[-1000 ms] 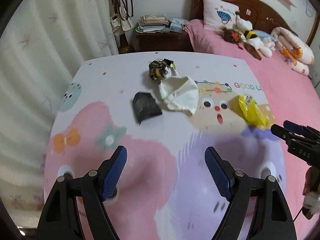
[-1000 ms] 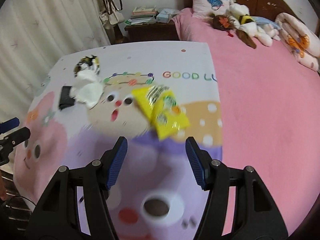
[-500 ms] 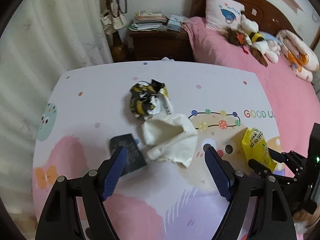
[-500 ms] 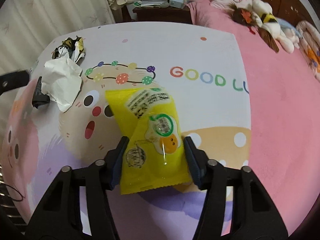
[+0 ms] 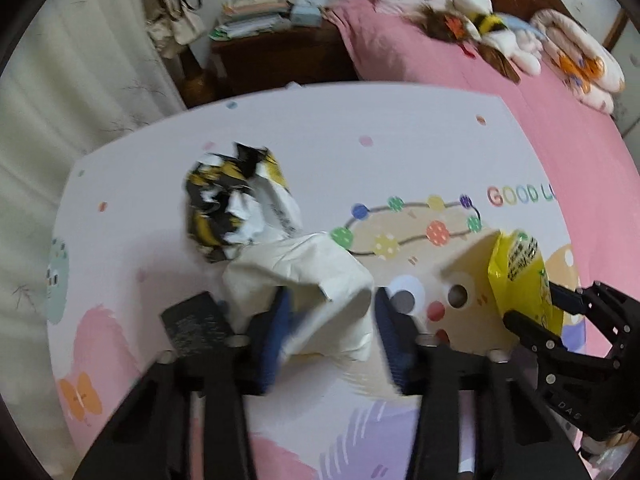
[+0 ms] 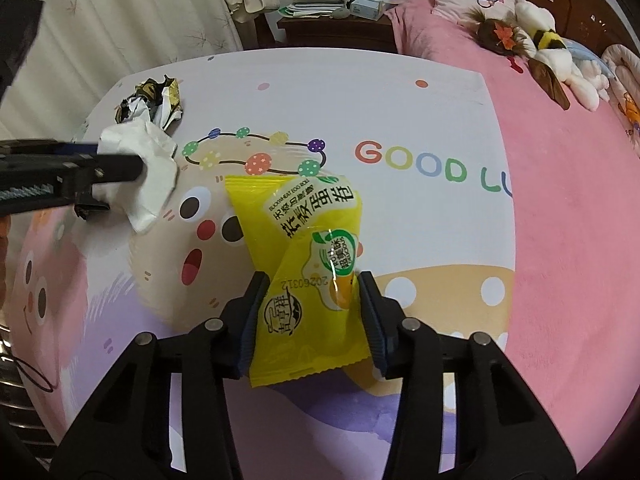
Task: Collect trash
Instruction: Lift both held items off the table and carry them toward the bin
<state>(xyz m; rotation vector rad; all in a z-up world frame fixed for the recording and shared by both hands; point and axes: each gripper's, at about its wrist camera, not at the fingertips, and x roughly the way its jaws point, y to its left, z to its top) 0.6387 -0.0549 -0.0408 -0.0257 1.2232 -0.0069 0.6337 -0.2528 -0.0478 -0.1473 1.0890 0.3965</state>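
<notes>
1. Left wrist view: left gripper (image 5: 328,330), its 2 blue-padded fingers (image 5: 394,338) set on either side of the crumpled white tissue (image 5: 308,288) on the cartoon-print bedsheet (image 5: 360,120); whether they pinch it, cannot tell (motion blur). A black packet (image 5: 192,322) lies just left, a black-yellow crumpled wrapper (image 5: 236,204) beyond.
2. Right wrist view: right gripper (image 6: 310,312), fingers clamped on the yellow snack wrapper (image 6: 304,264), which stands above the bedsheet near the "GOOD LU" print.

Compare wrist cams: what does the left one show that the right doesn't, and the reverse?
Left only: most of the black packet beside the left gripper, which straddles the white tissue.
Right only: yellow snack wrapper's printed face, pinched in the right gripper.
Both: tissue, wrapper, crumpled black-yellow wrapper, cartoon blanket.
</notes>
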